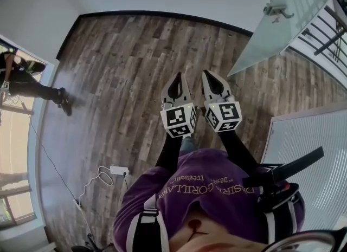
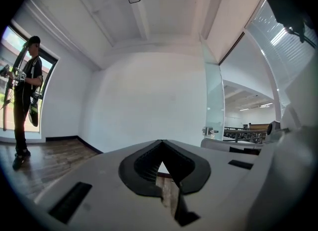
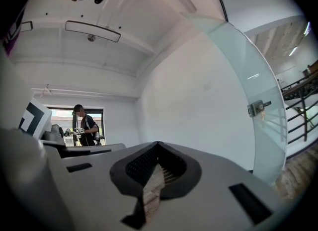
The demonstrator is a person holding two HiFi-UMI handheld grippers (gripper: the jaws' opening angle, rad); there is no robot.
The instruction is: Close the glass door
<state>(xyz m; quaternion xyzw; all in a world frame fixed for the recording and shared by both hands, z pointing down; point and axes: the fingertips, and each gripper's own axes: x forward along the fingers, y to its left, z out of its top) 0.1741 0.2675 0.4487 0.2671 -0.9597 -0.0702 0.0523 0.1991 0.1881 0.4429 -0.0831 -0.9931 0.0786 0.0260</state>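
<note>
The glass door (image 1: 271, 26) stands swung open at the upper right of the head view, its metal lock (image 1: 277, 11) near the top. Both grippers are held side by side over the wood floor, pointing level toward the far wall, well short of the door. My left gripper (image 1: 176, 78) is shut with nothing in it, and my right gripper (image 1: 211, 76) is shut and empty too. In the left gripper view the door's edge (image 2: 214, 101) rises to the right of the closed tips (image 2: 162, 141). In the right gripper view the glass pane (image 3: 248, 71) and its lock (image 3: 259, 108) lie to the right of the tips (image 3: 158, 144).
A person in black (image 1: 30, 80) stands by the window at the left. A white power adapter with its cable (image 1: 118, 170) lies on the floor near my feet. A metal railing (image 1: 325, 31) runs beyond the door, and a white ribbed panel (image 1: 312, 153) is at the right.
</note>
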